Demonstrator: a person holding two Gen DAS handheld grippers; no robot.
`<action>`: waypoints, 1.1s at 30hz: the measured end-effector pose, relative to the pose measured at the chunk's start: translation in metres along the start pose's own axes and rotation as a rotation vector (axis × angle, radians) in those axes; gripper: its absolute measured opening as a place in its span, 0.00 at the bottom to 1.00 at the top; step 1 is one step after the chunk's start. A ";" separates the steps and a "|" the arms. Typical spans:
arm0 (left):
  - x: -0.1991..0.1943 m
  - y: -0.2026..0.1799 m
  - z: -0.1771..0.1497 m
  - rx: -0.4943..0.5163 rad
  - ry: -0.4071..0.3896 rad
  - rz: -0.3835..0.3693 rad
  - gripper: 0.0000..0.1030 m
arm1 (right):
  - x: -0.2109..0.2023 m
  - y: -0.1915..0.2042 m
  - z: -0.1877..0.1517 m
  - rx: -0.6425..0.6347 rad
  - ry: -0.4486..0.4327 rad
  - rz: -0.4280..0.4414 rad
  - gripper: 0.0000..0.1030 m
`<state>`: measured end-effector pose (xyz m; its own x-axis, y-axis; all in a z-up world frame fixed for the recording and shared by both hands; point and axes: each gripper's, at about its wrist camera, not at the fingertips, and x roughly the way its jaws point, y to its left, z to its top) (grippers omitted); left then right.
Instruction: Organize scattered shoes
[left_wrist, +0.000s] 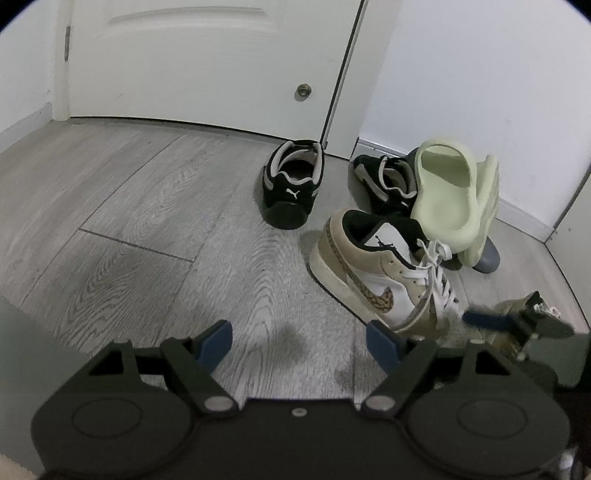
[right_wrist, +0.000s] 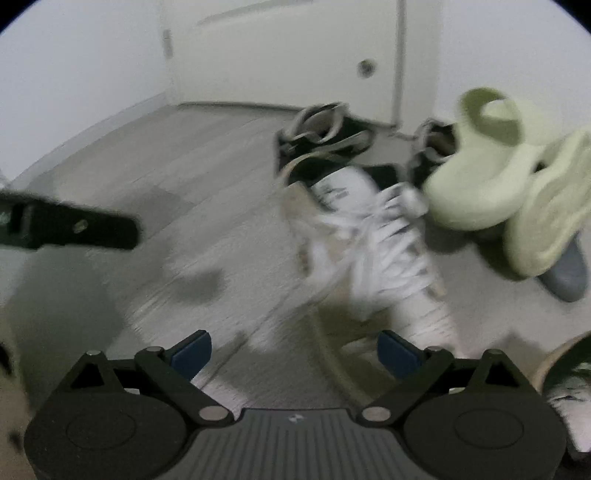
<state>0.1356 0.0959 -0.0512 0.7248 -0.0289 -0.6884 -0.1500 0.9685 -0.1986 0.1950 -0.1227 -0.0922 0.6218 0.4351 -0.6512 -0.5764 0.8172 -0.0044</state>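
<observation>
A tan and white sneaker (left_wrist: 384, 273) with white laces lies on the grey wood floor, just ahead and right of my open, empty left gripper (left_wrist: 299, 343). A black sneaker (left_wrist: 291, 184) stands near the door; its mate (left_wrist: 388, 177) lies by the wall under two pale green slides (left_wrist: 450, 192). My right gripper (right_wrist: 295, 354) is open and empty, low over the tan sneaker (right_wrist: 369, 236); this view is blurred. The slides (right_wrist: 491, 177) and black sneakers (right_wrist: 317, 140) show beyond it. The right gripper's fingers (left_wrist: 491, 321) show at the left wrist view's right edge.
A white door (left_wrist: 207, 59) and white walls close the corner behind the shoes. A grey shoe (left_wrist: 487, 254) lies under the slides. Another shoe's opening (right_wrist: 565, 365) shows at the right wrist view's lower right. The left gripper's finger (right_wrist: 74, 225) crosses that view's left.
</observation>
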 end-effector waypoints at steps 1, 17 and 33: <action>0.000 0.000 0.000 0.002 0.000 -0.001 0.78 | -0.001 -0.002 0.001 0.006 -0.038 -0.040 0.94; 0.007 -0.010 -0.001 0.047 0.023 0.008 0.78 | 0.016 -0.001 0.003 0.021 0.064 -0.081 0.97; 0.009 -0.004 0.000 0.019 0.021 0.025 0.78 | 0.047 -0.008 0.001 0.216 0.006 -0.058 0.87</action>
<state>0.1429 0.0920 -0.0565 0.7066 -0.0098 -0.7075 -0.1548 0.9735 -0.1682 0.2295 -0.1079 -0.1222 0.6474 0.3830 -0.6589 -0.4124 0.9031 0.1197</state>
